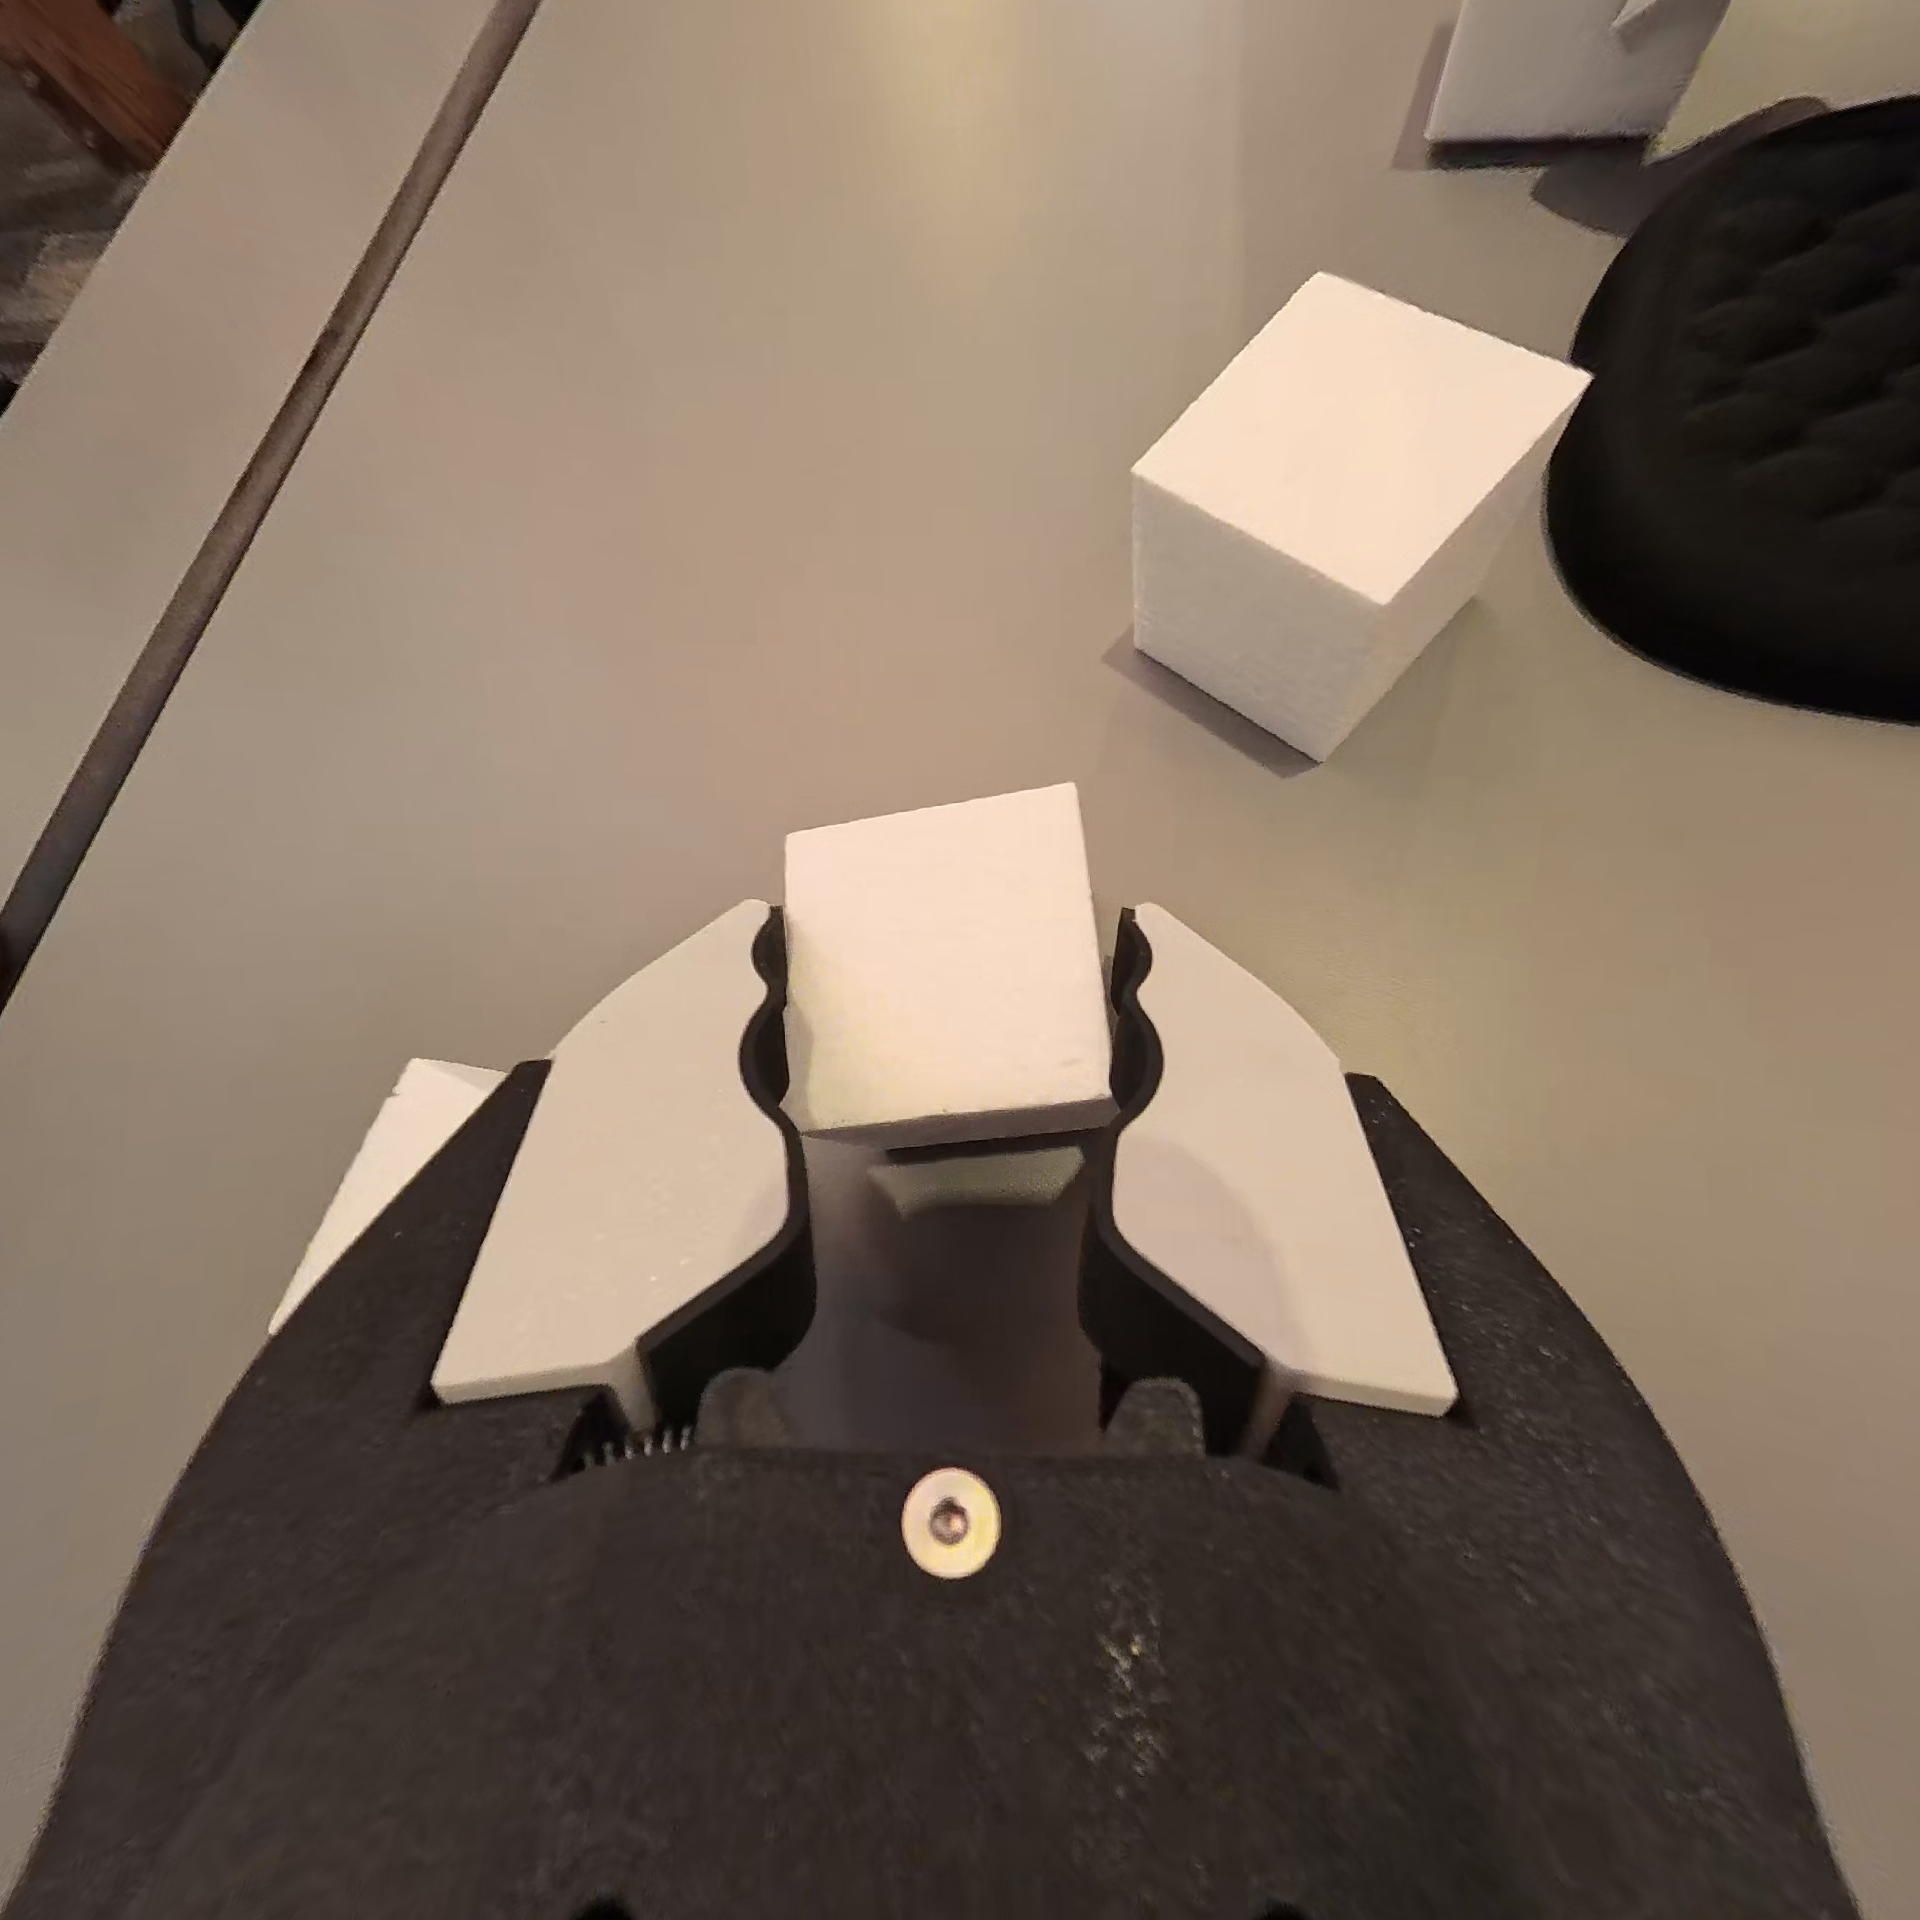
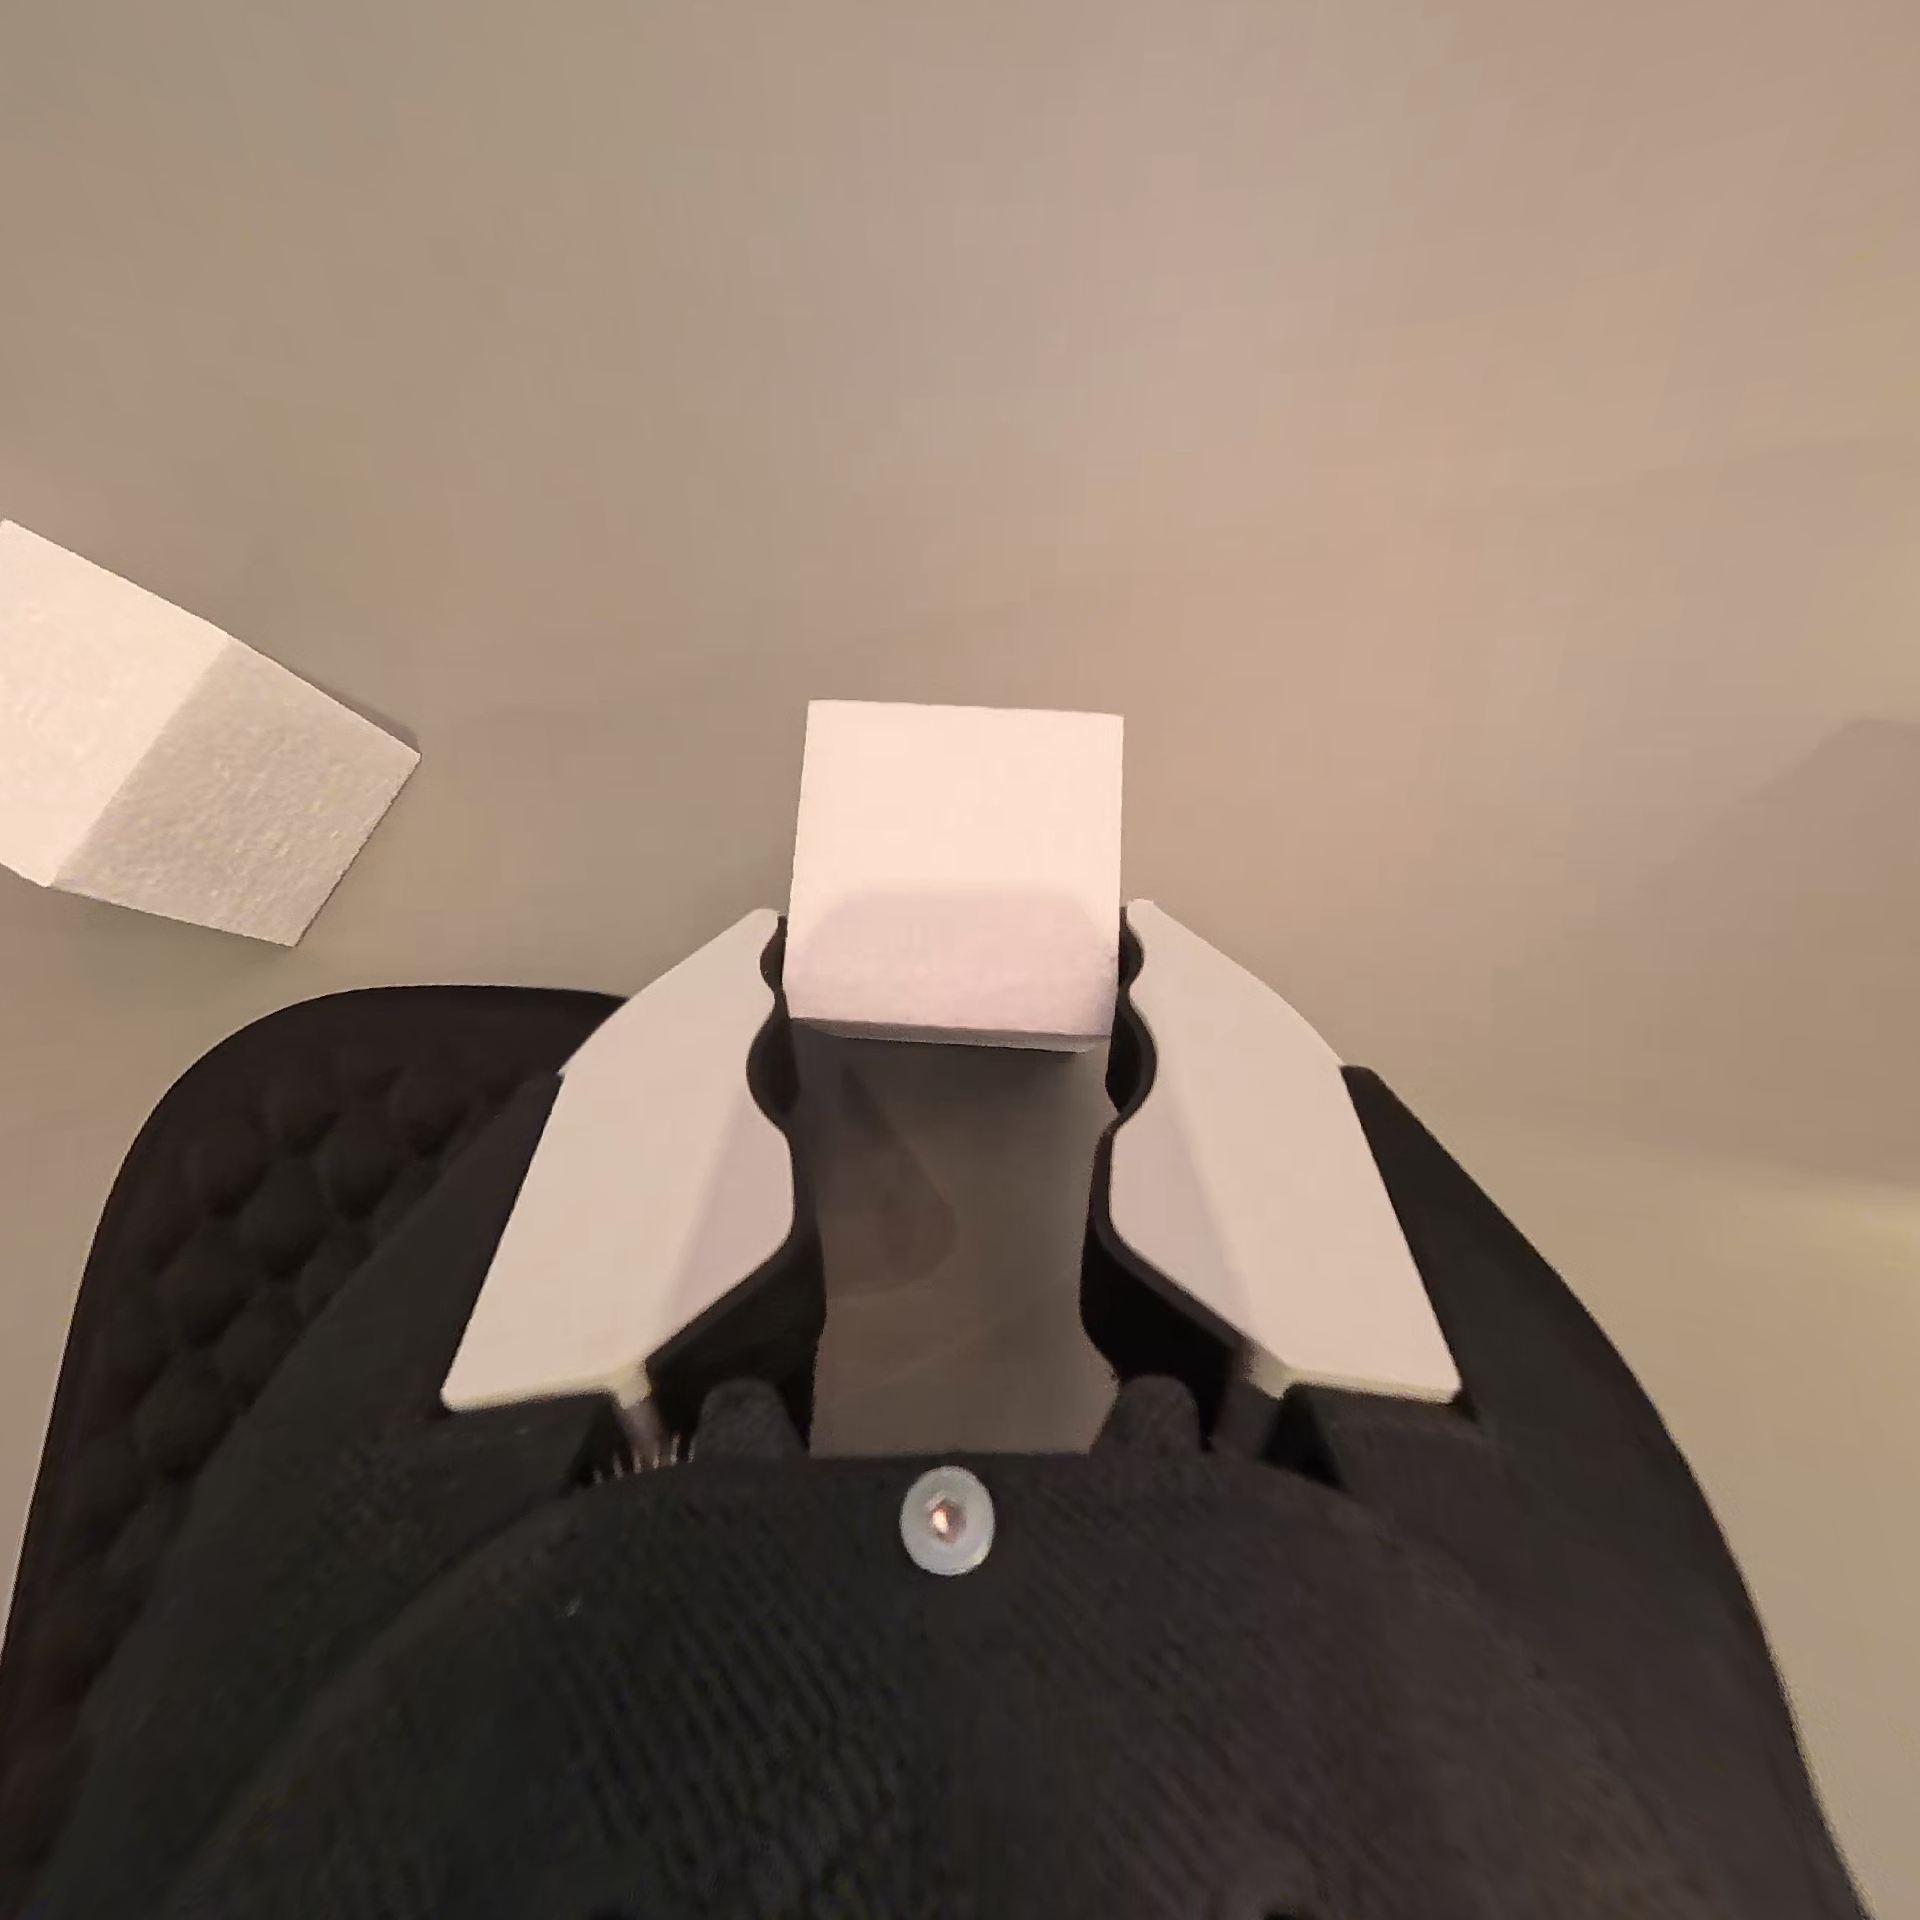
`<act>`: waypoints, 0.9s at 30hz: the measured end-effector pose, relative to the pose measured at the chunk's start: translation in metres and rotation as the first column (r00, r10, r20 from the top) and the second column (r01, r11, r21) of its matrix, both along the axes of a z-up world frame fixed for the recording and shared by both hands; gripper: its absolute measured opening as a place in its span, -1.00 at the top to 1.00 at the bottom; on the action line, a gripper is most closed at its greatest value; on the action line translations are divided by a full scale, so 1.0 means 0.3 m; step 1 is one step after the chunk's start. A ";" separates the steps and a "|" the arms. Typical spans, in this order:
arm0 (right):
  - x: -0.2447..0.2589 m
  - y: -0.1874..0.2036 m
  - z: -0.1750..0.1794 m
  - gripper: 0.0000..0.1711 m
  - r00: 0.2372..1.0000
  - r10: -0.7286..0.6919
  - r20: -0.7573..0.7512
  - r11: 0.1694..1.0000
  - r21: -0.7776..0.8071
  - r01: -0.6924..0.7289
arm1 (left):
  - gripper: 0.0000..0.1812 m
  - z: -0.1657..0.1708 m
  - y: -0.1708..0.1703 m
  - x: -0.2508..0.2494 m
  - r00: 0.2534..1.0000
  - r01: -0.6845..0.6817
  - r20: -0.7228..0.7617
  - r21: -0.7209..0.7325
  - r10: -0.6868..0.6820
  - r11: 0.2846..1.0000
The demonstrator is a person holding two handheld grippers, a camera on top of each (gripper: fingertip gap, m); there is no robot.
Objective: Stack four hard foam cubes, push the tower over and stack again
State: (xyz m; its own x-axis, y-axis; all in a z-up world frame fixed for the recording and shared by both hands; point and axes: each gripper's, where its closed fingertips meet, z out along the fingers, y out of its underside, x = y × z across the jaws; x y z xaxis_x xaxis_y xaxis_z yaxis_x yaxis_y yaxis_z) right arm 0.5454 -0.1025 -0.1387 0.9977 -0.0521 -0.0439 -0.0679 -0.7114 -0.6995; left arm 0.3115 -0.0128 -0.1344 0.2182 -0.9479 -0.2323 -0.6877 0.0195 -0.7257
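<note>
Foam cubes, white, four in sight across both views, none stacked.

Left wrist view:
- Left gripper (image 1: 943, 935) clamped on one cube (image 1: 940, 966), grey fingers (image 1: 634, 1153) pressing its two sides. Cube tilted slightly, top face toward camera, raised off the grey table (image 1: 727, 416), shadow beneath.
- Second cube (image 1: 1340, 520) resting flat on table, ahead and to the right, well apart from the held one, just beside a black quilted pad (image 1: 1766, 416) at right edge.
- Corner of a third cube (image 1: 384, 1174) poking out at lower left, mostly hidden behind gripper body.
- White object (image 1: 1538, 73) at top right, cropped by the frame edge, kind unclear.
- Dark seam (image 1: 343, 312) running diagonally across table at left.

Right wrist view:
- Right gripper (image 2: 951, 925) closed on another cube (image 2: 956, 873), fingertips only holding its near lower part, cube projecting forward past the tips. Lifted clear of the table (image 2: 1039, 312); bare surface visible between the fingers underneath.
- Loose cube (image 2: 177, 758) at left edge, partly cropped, lying on table, near the far edge of the black quilted pad (image 2: 291, 1195).
- Pad under and left of gripper body.

Whether the loose cube here matches the second cube of the left view: cannot tell for certain.
</note>
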 end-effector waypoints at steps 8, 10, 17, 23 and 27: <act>-0.269 0.070 0.287 0.31 0.851 0.523 -0.041 0.816 0.311 -0.487 | 0.34 0.242 0.048 -0.084 0.993 -0.022 0.115 0.043 0.016 0.999; -0.378 0.064 0.308 0.31 0.723 0.690 -0.029 0.696 0.303 -0.651 | 0.34 0.321 0.087 -0.143 0.988 -0.035 0.152 0.060 0.026 0.998; -0.467 0.127 0.251 0.31 0.608 0.794 -0.001 0.599 0.169 -0.782 | 0.34 0.402 0.169 -0.279 0.938 0.031 0.346 -0.072 -0.005 0.997; -0.476 0.131 0.277 0.31 0.608 0.794 -0.009 0.596 0.215 -0.774 | 0.34 0.280 0.172 -0.256 0.938 0.143 0.326 -0.053 -0.119 0.988; -0.471 0.123 0.286 0.31 0.607 0.795 -0.015 0.594 0.226 -0.772 | 0.35 0.222 0.194 -0.236 0.962 0.158 0.208 0.112 -0.179 0.981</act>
State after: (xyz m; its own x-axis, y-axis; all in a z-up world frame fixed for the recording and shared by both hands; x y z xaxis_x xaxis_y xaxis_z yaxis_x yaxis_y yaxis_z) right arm 0.4041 -0.0656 -0.0528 0.6374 0.7674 -0.0698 0.3761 -0.3889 -0.8410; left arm 0.2408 0.0455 -0.0677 0.1118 -0.9515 -0.2865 -0.4958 0.1965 -0.8459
